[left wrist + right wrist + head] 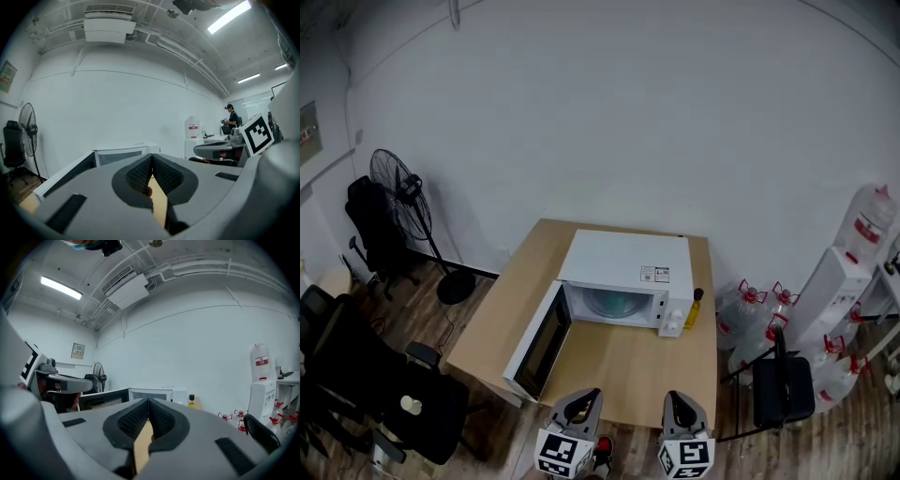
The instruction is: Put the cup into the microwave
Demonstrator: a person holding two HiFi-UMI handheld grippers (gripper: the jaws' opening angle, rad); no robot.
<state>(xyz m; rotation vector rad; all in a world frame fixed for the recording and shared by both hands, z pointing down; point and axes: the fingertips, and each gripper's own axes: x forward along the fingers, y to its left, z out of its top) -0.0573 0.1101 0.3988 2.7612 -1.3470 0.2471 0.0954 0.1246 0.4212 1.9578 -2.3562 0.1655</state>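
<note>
1. a small white thing, taken to be the cup (672, 323), is seen on the table (609, 370). it stands at the microwave's (623, 261) right front corner, outside the opening. it looks upright, though it is too small to be sure of.
2. a yellow bottle (697, 307) is found just beside it, on its right.
3. the door (539, 342) is swung out to the left, so the open cavity lies left of the cup.
4. the right gripper (678, 403) is closed pad to pad, with nothing held. the cup lies almost straight ahead of it, well apart.
5. the left gripper (586, 401) is likewise closed and empty. it faces the open cavity, with the cup ahead and to its right, so farther off.
6. the right gripper is judged the better placed. its jaws would have to be parted first, and the cup then carried leftward into the cavity.
</note>
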